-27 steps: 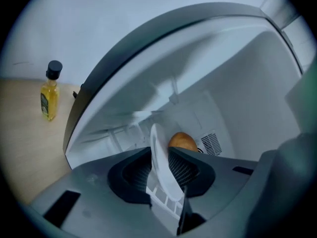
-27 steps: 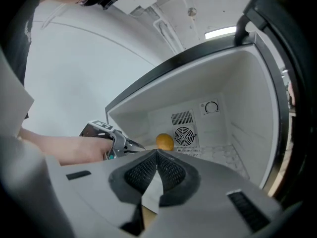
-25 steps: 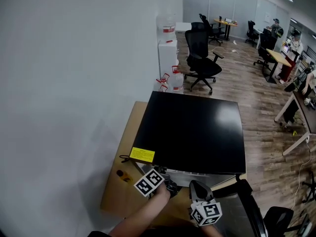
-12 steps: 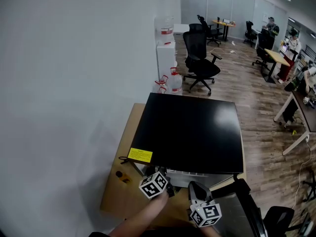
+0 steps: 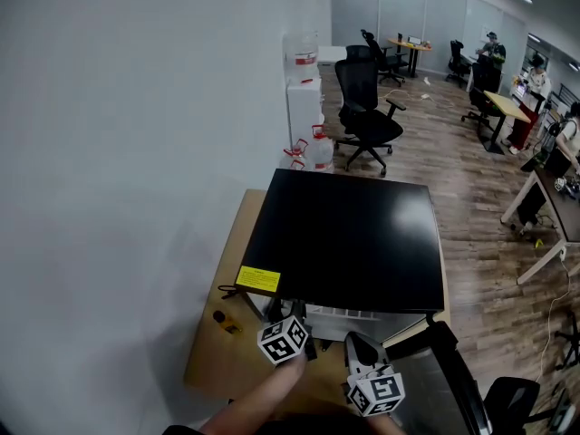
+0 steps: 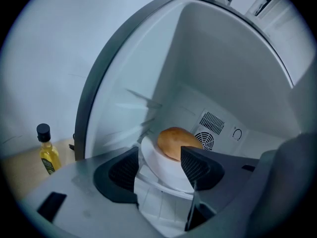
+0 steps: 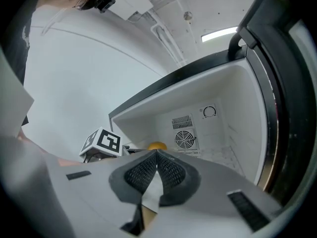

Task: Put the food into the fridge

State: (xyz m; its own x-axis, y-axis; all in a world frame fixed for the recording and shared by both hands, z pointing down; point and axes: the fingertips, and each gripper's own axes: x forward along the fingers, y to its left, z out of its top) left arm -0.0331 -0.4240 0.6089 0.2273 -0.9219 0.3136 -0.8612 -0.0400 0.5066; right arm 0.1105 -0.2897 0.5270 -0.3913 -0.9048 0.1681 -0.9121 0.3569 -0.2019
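The fridge [image 5: 349,238], black-topped, sits on a wooden table [image 5: 216,356] against the white wall. Its door [image 7: 285,113] is swung open on my right side. From the head view the fridge top hides both grippers' tips, so I read the jaws from the gripper views. Behind it stand an office chair [image 5: 367,107] and water jugs [image 5: 319,148], both well apart from the work.

The left gripper [image 6: 159,165] reaches into the compartment with its jaws wide (they have just been opening). The white plate [image 6: 161,170] has its near rim between them, and I see neither pad pressing on it. The plate rests on the fridge shelf with the bread roll [image 6: 176,142] on top, in front of the round fan vent [image 6: 204,141] in the rear wall. The right gripper [image 7: 156,158] waits at the fridge mouth with its jaws together on nothing. An oil bottle [image 6: 47,150] stands on the table left of the fridge, outside it.

Against a second ago, the left gripper's marker cube [image 5: 284,340] has rolled and now shows different faces. The right gripper's marker cube [image 5: 378,391] sits in about the same place.
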